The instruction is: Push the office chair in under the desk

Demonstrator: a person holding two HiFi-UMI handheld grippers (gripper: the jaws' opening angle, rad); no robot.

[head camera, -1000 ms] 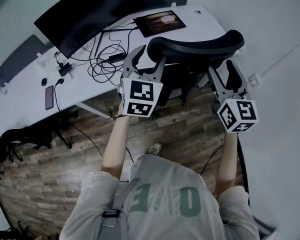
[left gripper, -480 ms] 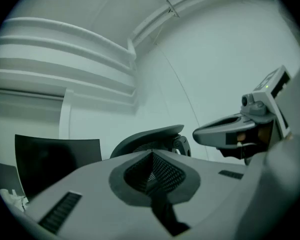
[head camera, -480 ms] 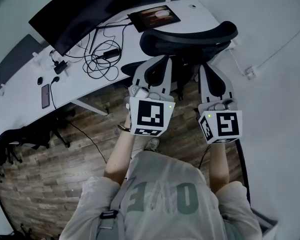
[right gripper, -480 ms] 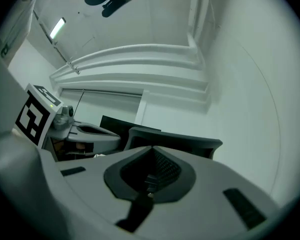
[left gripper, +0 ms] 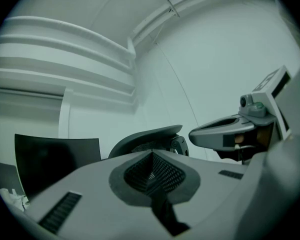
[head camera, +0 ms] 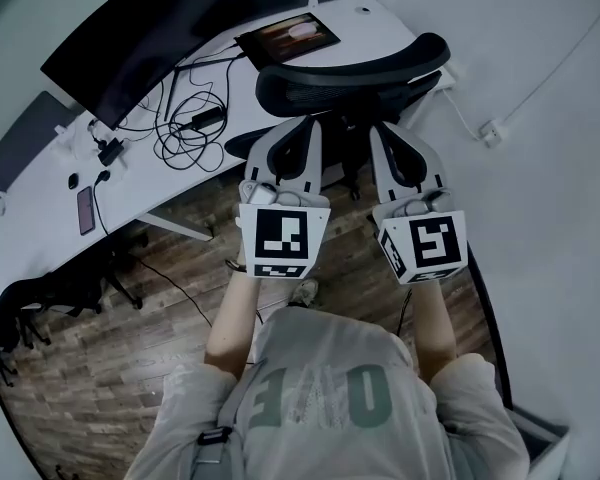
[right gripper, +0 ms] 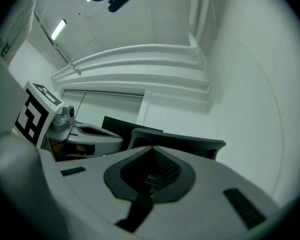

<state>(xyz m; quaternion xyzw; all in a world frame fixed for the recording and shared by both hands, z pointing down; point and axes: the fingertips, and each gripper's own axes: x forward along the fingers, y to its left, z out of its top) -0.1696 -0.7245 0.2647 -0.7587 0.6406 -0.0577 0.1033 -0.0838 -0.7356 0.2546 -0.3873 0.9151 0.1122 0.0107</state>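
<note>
The black mesh office chair (head camera: 350, 73) stands with its seat part way under the white desk (head camera: 130, 183) and its backrest towards me. My left gripper (head camera: 298, 123) is shut and empty, its tips right at the left of the backrest's rear. My right gripper (head camera: 388, 128) is likewise shut and empty, at the right of the backrest. I cannot tell whether either one touches it. In the left gripper view the chair's curved top (left gripper: 145, 136) rises just beyond the closed left gripper (left gripper: 151, 154). In the right gripper view the backrest (right gripper: 175, 144) sits behind the closed right gripper (right gripper: 151, 149).
On the desk are a dark monitor (head camera: 150, 28), a tablet (head camera: 285, 36), tangled cables (head camera: 185, 128) and a phone (head camera: 85, 211). Another dark chair (head camera: 40, 298) stands at the left on the wooden floor. A white wall with a socket (head camera: 490, 131) runs close on the right.
Both grippers' jaws went from wide open to shut. Both hands came forward, up to the rear of the chair's backrest, then kept still.
</note>
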